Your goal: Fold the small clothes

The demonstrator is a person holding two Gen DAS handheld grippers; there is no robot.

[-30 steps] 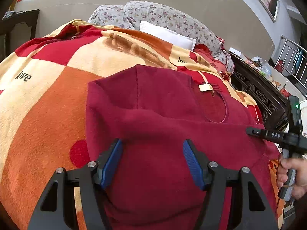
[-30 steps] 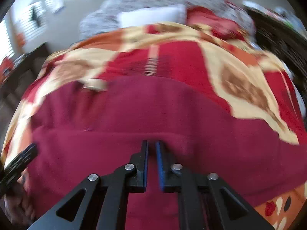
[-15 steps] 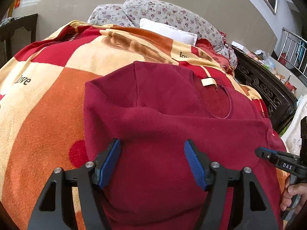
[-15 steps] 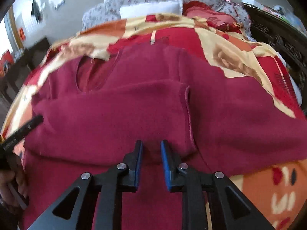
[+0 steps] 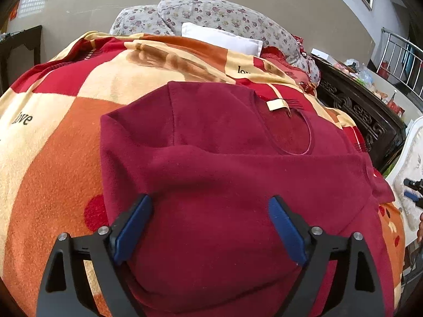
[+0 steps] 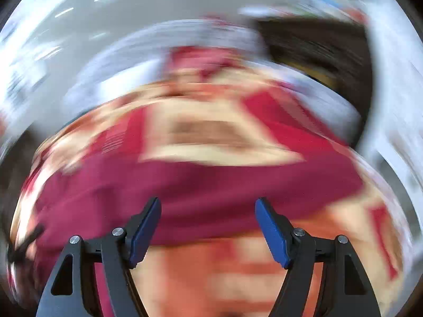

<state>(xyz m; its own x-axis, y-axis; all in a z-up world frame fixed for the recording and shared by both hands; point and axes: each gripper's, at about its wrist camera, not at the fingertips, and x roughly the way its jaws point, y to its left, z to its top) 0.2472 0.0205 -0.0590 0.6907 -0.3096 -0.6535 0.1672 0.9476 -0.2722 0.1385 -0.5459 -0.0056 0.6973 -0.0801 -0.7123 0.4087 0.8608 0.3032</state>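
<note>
The left tongs [image 5: 210,224] are spread wide, their blue pads hovering over the dark red fleece sweater [image 5: 224,174] with nothing pinched between them. The sweater lies flat on the bed's orange, cream and red patterned fleece blanket [image 5: 60,142], directly ahead of and beneath the left tongs. A folded layer crosses it just beyond the pads, and its round neckline with a small cream label [image 5: 276,104] sits further ahead, slightly to the right. Far beyond are floral grey pillows [image 5: 211,15] and a white pillow [image 5: 224,39].

The right tongs [image 6: 207,227] are likewise spread apart and grip nothing. That view is heavily blurred; the sweater [image 6: 198,182] shows as a dark red band just ahead of the pads, with the blanket [image 6: 211,142] beyond it and below.
</note>
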